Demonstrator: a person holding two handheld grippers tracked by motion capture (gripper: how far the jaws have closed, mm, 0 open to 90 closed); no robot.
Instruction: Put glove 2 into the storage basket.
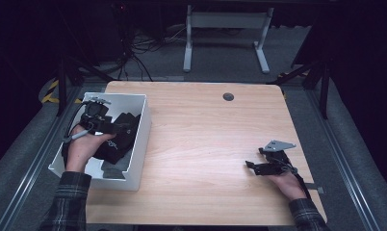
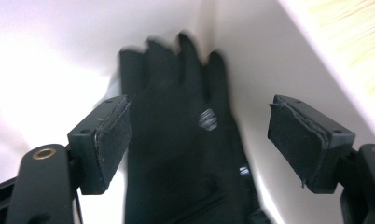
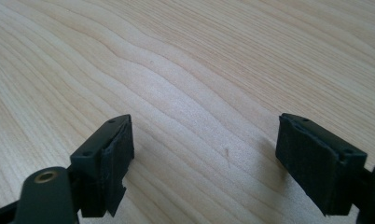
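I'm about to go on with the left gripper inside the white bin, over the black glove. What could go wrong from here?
1. The left gripper has open jaws astride the black glove, which lies close to the white bin wall; closing may catch the wall or only a thin fold.
2. More dark fabric lies beside it, so two pieces might lift together.
3. The bin sits at the table edge; a sideways pull could shift it.

Black glove (image 2: 176, 154) blurred at fingertips, upper centre of left gripper view, cuff cut off at bottom edge, glove pile (image 1: 115, 137) in white bin (image 1: 142, 126) partly hidden behind left gripper (image 1: 96, 118), bin's near-left part behind the hand
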